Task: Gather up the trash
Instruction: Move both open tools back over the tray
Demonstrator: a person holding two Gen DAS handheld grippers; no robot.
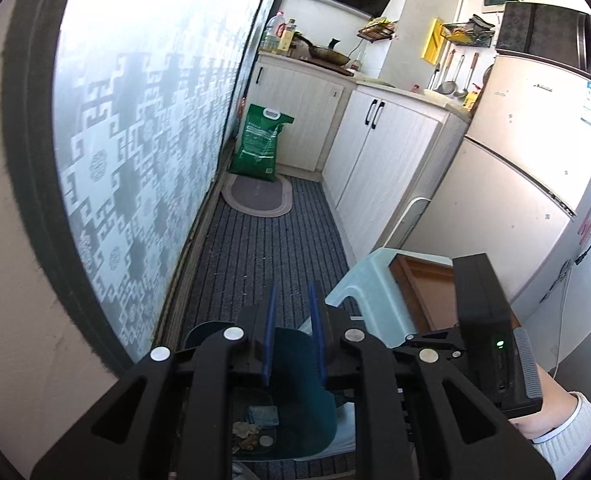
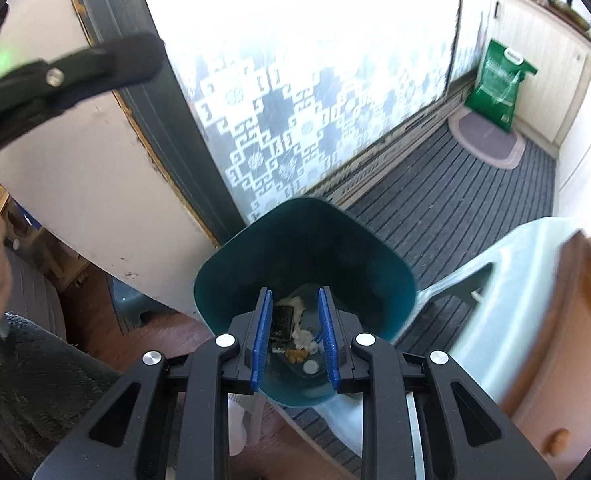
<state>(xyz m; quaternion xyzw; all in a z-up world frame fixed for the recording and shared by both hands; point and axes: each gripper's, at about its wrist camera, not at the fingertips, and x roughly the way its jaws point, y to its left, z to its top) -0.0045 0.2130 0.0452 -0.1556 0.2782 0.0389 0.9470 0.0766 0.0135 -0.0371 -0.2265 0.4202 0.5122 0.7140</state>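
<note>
Both my grippers hover over the teal bin [image 2: 303, 264], fingers parted and holding nothing. Right gripper [image 2: 295, 340] sits right above the bin mouth; through the gap I see the trash [image 2: 297, 332] lying at the bottom: white crumpled tissue, a dark wrapper, orange scraps, a small white disc. Left gripper [image 1: 293, 340] also points down at the bin [image 1: 299, 392], same scraps at 6 o'clock.

Step looks like the drop, likely done, since nothing is between the blue pads. To do it well: keep the fingers centred over the opening, lift straight up clear of the rim. Pale blue stool [image 2: 507, 280] stands just beside the bin at 3 o'clock, so I shouldn't swing that way or knock the bin.
</note>
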